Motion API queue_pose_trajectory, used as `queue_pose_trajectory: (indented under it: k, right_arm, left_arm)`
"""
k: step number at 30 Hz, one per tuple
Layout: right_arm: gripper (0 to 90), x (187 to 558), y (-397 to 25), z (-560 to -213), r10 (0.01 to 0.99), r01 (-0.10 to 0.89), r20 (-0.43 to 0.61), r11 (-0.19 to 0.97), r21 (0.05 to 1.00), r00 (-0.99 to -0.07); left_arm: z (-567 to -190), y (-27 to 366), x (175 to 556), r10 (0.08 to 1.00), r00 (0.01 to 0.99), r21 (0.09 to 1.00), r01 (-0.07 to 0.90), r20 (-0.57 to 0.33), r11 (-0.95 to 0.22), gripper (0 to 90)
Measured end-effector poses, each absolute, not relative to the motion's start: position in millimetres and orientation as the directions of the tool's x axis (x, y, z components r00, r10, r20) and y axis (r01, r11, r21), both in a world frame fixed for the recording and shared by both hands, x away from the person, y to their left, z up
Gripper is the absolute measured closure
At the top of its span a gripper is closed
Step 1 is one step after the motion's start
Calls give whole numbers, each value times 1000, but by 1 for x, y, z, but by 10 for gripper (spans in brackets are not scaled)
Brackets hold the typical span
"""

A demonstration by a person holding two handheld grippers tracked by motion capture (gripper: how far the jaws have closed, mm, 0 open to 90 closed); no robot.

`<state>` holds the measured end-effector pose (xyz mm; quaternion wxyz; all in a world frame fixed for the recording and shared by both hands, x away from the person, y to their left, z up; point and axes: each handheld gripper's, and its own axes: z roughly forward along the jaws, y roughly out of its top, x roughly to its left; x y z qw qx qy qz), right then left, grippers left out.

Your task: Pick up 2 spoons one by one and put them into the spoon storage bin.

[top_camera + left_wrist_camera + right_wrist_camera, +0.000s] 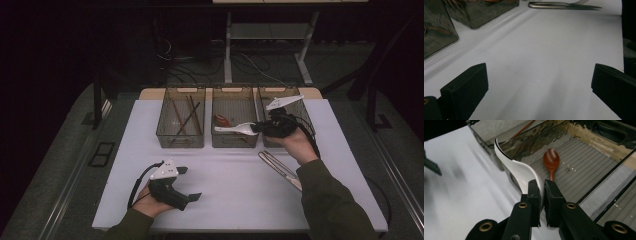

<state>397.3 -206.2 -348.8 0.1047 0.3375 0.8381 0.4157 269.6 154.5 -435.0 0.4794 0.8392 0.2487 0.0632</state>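
Observation:
My right gripper (256, 128) (543, 188) is shut on the bowl end of a white ceramic spoon (235, 129) (517, 168). It holds the spoon above the front wall of the middle mesh basket (234, 145) (586, 162), handle pointing left. A red-brown spoon (222, 120) (551, 160) lies on that basket's floor. My left gripper (189, 183) (539, 82) hovers low over the bare white table (225, 180) near the front left. Its jaws stand wide open with nothing between them.
Three mesh baskets line the table's back. The left basket (165, 137) holds brown chopsticks (189, 116); the right basket (306, 112) sits behind my right hand. A metal fork and another utensil (277, 165) (564, 5) lie on the table by the right forearm.

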Motion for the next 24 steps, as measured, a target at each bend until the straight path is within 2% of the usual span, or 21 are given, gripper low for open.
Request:
queue_pose_trajectory:
  k: [10,17,20,24]
  right_arm:
    - [835,420,-201,-358,696,492,50,454,743,-717]
    - [827,426,-194,-371,695,516,65,464,719,-716]
    - [750,428,-192,-374,694,541,104,449,711,-712]
    - [639,426,-193,-372,693,526,105,429,735,-713]
  left_arm:
    - [-435,154,269,476,869,839,357,-137,-410,2]
    - [-436,154,269,472,871,836,357,-137,-416,2]
    - [-436,154,269,473,870,838,357,-138,-412,2]
    - [-435,155,269,475,869,838,357,-137,-412,2]
